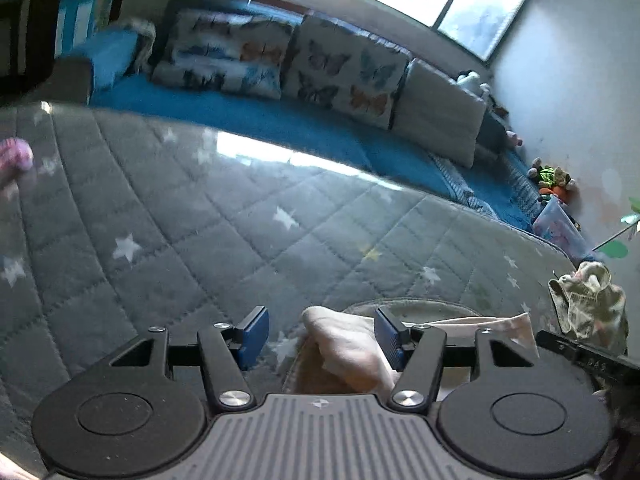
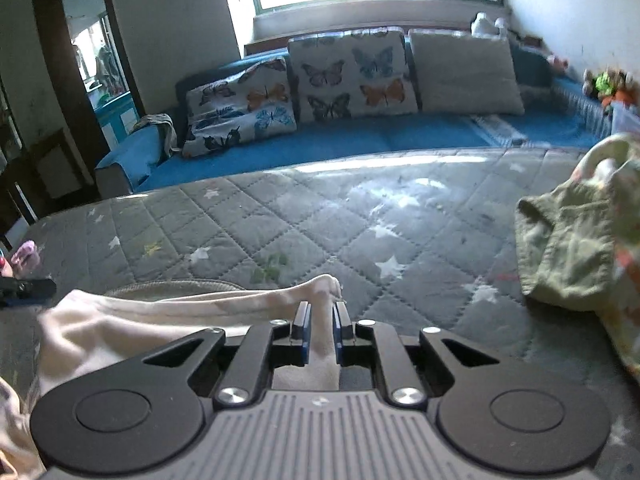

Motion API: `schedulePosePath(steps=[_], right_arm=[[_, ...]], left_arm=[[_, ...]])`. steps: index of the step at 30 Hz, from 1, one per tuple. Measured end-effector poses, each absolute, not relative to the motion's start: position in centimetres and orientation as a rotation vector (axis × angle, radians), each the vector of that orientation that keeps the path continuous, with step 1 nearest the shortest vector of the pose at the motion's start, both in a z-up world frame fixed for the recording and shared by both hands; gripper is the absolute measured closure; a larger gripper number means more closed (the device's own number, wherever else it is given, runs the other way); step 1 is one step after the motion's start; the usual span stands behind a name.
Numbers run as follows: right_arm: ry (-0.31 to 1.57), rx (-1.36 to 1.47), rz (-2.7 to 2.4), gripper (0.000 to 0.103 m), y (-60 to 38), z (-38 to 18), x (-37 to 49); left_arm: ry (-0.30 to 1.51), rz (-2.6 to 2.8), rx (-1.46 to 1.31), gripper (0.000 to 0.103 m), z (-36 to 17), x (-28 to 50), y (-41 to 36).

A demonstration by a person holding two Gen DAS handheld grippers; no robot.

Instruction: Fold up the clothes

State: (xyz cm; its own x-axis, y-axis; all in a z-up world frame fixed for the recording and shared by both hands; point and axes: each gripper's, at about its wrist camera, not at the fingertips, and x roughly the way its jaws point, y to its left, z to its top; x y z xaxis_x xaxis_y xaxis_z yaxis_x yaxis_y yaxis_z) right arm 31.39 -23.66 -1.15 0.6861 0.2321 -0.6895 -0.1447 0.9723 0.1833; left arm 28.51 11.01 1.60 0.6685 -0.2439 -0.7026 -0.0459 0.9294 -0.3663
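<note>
A pale cream garment point(image 2: 132, 320) lies on the grey quilted star mat point(image 2: 320, 216). My right gripper point(image 2: 321, 330) is shut on a fold of it, and the cloth bunches up between the blue pads point(image 2: 304, 332). In the left wrist view the same garment point(image 1: 344, 344) lies between the wide-open jaws of my left gripper point(image 1: 320, 338), nearer the right pad point(image 1: 389, 336); the pads do not press it. The tip of my right gripper point(image 1: 588, 356) shows at the right edge there.
An olive-green floral garment point(image 2: 576, 240) is heaped at the mat's right side, also visible in the left view point(image 1: 588, 304). A pink item point(image 2: 25, 258) lies at the mat's left edge. A blue sofa point(image 2: 360, 136) with butterfly cushions point(image 2: 352, 76) runs behind the mat.
</note>
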Motion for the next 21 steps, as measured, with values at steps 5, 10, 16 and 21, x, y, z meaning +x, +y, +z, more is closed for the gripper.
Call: schedulePosePath(steps=[5, 10, 16, 21], right_arm=[[0.801, 0.127, 0.221, 0.092, -23.1, -2.1, 32.6], [0.803, 0.102, 0.226, 0.098, -22.4, -2.5, 33.1], [0.694, 0.126, 0.207, 0.1, -22.8, -0.5, 32.2], [0.698, 0.132, 0.177, 0.095, -22.8, -0.9, 33.3]], left_arm=[[0.88, -0.09, -0.35, 0.046, 0.6, 30.1, 10.3], [0.872, -0.141, -0.319, 0.091, 0.2, 30.6, 9.4], [0.686, -0.138, -0.309, 0.095, 2.9, 29.1, 9.7], [0.671, -0.087, -0.276, 0.093, 2.2, 30.3, 9.3]])
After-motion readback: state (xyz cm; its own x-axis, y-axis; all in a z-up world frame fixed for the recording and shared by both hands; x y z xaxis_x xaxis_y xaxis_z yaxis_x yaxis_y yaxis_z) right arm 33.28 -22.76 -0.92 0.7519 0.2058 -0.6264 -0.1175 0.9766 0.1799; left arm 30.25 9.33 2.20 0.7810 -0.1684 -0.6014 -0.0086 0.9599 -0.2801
